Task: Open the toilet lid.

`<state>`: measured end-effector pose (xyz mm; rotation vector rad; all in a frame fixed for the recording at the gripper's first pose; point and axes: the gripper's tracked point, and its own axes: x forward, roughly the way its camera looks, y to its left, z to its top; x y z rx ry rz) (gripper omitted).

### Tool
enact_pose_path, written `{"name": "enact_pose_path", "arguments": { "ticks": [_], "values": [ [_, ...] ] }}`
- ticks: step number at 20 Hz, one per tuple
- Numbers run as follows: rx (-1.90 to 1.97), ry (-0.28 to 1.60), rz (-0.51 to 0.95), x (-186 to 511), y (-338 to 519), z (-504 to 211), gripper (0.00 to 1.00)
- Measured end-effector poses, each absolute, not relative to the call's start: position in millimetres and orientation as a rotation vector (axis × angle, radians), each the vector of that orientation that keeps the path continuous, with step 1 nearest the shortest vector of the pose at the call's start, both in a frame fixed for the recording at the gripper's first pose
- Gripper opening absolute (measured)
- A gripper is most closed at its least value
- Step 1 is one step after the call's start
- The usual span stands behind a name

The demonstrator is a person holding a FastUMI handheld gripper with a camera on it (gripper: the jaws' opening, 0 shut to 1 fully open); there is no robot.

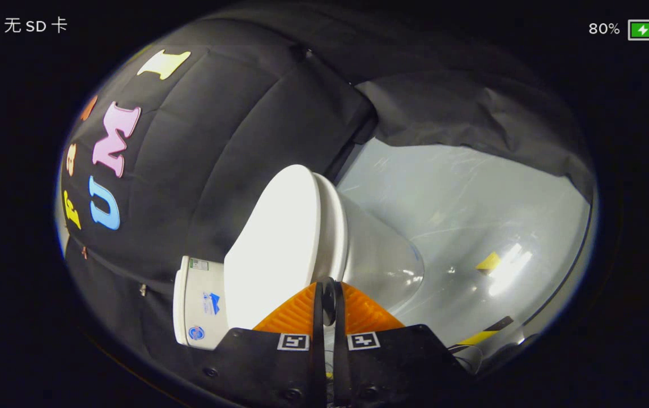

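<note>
We see a white toilet lid (pixel 279 238), orange ribbed fingers (pixel 296 314) pressed together, black-and-white square markers (pixel 293 341), a grey floor (pixel 471 198) and yellow tape (pixel 488 262).

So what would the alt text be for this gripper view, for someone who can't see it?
A white toilet, seen tilted, with its lid down on the seat, sits just ahead of the gripper, whose two orange fingers are closed together and hold nothing. Its cistern backs onto a black cloth wall, and pale glossy floor lies beyond.
</note>
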<state>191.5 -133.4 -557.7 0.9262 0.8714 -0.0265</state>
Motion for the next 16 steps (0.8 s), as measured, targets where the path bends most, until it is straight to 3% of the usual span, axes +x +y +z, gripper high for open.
{"name": "enact_pose_path", "arguments": {
  "ticks": [6, 16],
  "values": [
    [0.821, 0.775, -0.027, 204.2, -119.9, -469.2, 0.05],
    [0.469, 0.612, -0.043, 213.8, -38.2, -323.9, 0.06]
  ]
}}
